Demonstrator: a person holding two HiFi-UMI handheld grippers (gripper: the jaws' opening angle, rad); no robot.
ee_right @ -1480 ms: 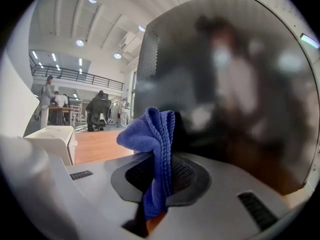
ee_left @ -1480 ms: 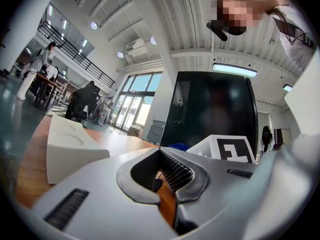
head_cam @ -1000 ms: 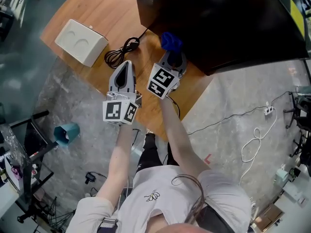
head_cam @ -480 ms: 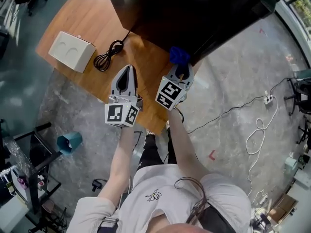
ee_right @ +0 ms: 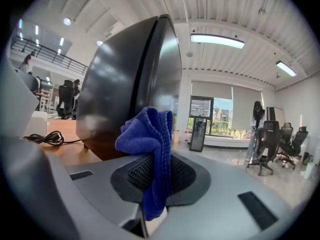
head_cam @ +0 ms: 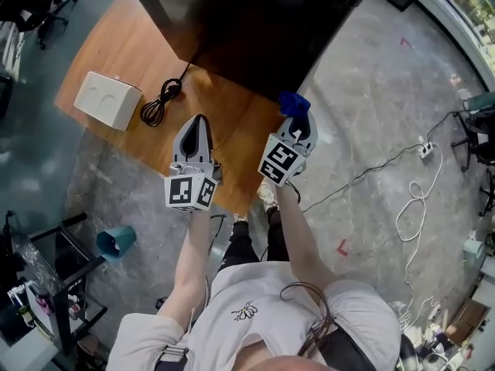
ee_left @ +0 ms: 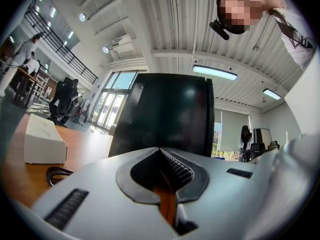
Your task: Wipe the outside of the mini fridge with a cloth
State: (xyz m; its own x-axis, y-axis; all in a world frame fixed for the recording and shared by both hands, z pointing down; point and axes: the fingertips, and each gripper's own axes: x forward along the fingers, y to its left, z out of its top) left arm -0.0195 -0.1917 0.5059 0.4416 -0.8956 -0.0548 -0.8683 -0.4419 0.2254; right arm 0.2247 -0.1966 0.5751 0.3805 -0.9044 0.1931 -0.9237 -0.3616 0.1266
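Note:
The black mini fridge (head_cam: 255, 22) stands on the wooden table (head_cam: 155, 45); it fills the middle of the left gripper view (ee_left: 165, 114) and the left half of the right gripper view (ee_right: 127, 84). My right gripper (head_cam: 297, 119) is shut on a blue cloth (head_cam: 293, 103), bunched above its jaws (ee_right: 147, 134), near the table's corner and short of the fridge's side. My left gripper (head_cam: 194, 122) hovers over the table in front of the fridge, jaws closed together with nothing between them (ee_left: 165, 179).
A white box (head_cam: 107, 99) and a coiled black cable (head_cam: 158, 103) lie on the table left of the grippers. Grey floor lies to the right, with a white cord (head_cam: 418, 199) on it. A teal bin (head_cam: 116, 242) stands on the floor below the table.
The view has shifted so the fridge sits higher in frame. My right gripper with the cloth has moved right, out past the fridge's corner toward the table edge. The left gripper stays about where it was.

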